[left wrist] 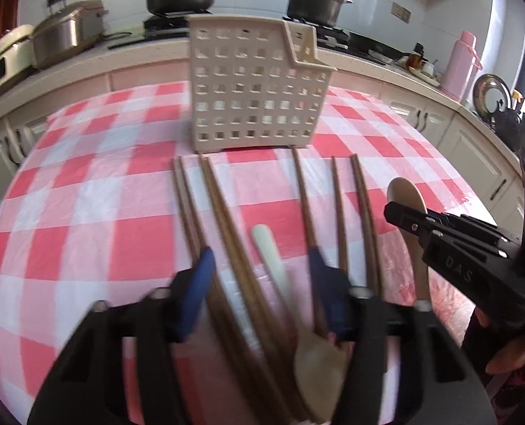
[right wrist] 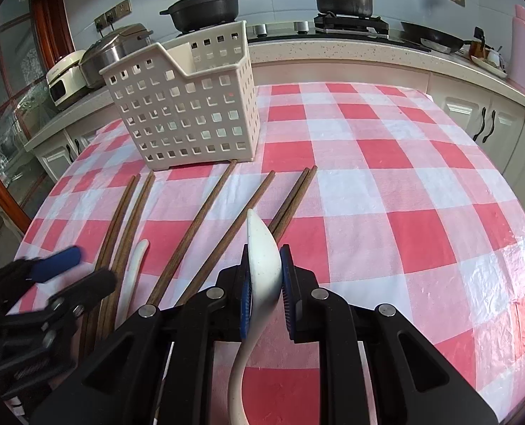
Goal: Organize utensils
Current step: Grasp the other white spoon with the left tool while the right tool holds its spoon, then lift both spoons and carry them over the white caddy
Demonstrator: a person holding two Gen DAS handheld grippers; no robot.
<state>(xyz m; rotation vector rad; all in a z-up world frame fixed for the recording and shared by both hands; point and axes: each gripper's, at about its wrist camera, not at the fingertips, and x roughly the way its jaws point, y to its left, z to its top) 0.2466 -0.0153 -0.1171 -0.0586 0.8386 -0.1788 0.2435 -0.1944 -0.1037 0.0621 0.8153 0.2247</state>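
- Spoon [right wrist: 264,265], white and speckled, is sitting clamped between the blue pads of the right hand-held gripper [right wrist: 265,269]; its bowl is pointing away toward the basket [right wrist: 188,106] and its handle is curving back under the camera, long axis running along the fingers.
- Left wrist view is showing that same spoon [left wrist: 409,219] from the side, raised off the tabletop [left wrist: 85,212], with the right hand-held gripper [left wrist: 404,219] reaching in from the right edge and a hand [left wrist: 507,354] gripping it below.
- Left hand-held gripper [left wrist: 259,276] is standing with its jaws apart, straddling several brown chopsticks [left wrist: 223,219] and a second white spoon [left wrist: 273,258]; whether the pads are pressing anything, the blur is hiding.
- Second spoon is lying flat on the checked cloth, handle tip pointing toward the basket, bowl near the camera; only the left view is showing that bowl.
- Right wrist view is showing the left hand-held gripper [right wrist: 74,269] low at the left edge, beside the leftmost chopsticks [right wrist: 120,241].
- Chopsticks are lying roughly parallel, long axes running from the near edge toward the basket, tips stopping just short of its foot.
- Basket is standing upright on the tabletop, beyond the chopsticks; the right view is looking into its open top.
- Pots [right wrist: 205,9] are sitting on the stove behind.
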